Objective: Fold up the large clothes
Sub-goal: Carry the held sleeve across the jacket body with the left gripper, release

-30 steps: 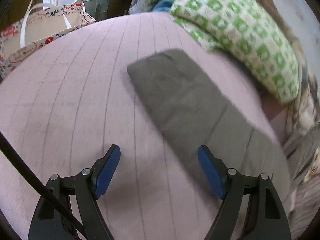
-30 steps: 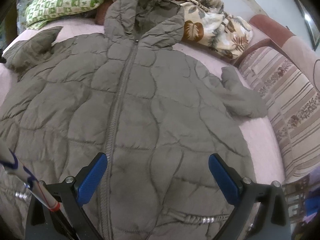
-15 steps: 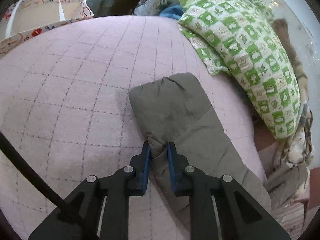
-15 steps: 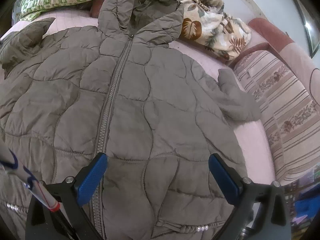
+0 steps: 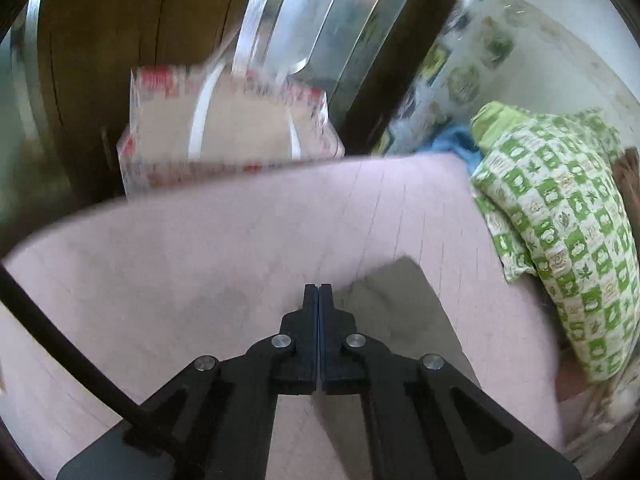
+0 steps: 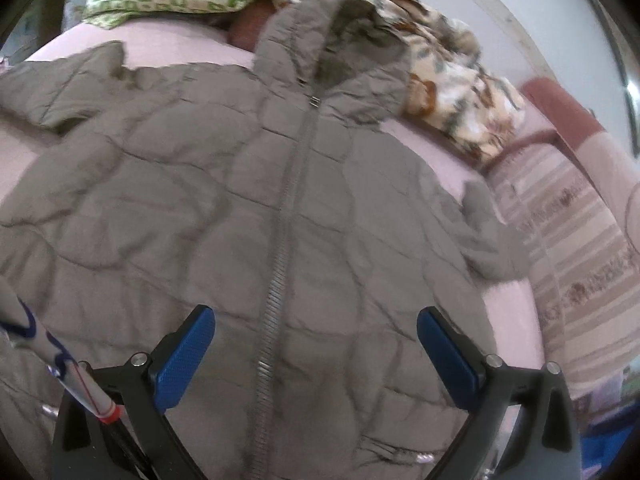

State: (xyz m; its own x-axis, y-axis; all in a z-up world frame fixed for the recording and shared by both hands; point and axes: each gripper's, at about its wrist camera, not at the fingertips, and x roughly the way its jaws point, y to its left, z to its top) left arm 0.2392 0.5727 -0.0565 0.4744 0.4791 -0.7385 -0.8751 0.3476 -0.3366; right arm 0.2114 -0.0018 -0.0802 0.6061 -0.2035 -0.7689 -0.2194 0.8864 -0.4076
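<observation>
Risk: the padded sleeve [image 5: 396,304] is bulky and slick. With so thin a bite it may slip free mid-fold and drop back crooked.

Left gripper [image 5: 319,292]: fingers pressed together, apparently nipping the sleeve's edge; motion blur leaves the bite uncertain.

Right gripper [image 6: 314,316]: fingers spread wide, holding nothing, poised over the lower front of the jacket [image 6: 224,208].

Jacket: grey quilted, hooded, spread front-up on the pink bed [image 5: 200,248], zip [image 6: 288,208] closed. Far sleeve [image 6: 484,236] lies out flat near the bed's edge.

Surroundings: green-checked pillow [image 5: 560,216] and leaf-print blanket [image 6: 448,80] at the head, paper bag [image 5: 240,128] beyond the bed.
</observation>
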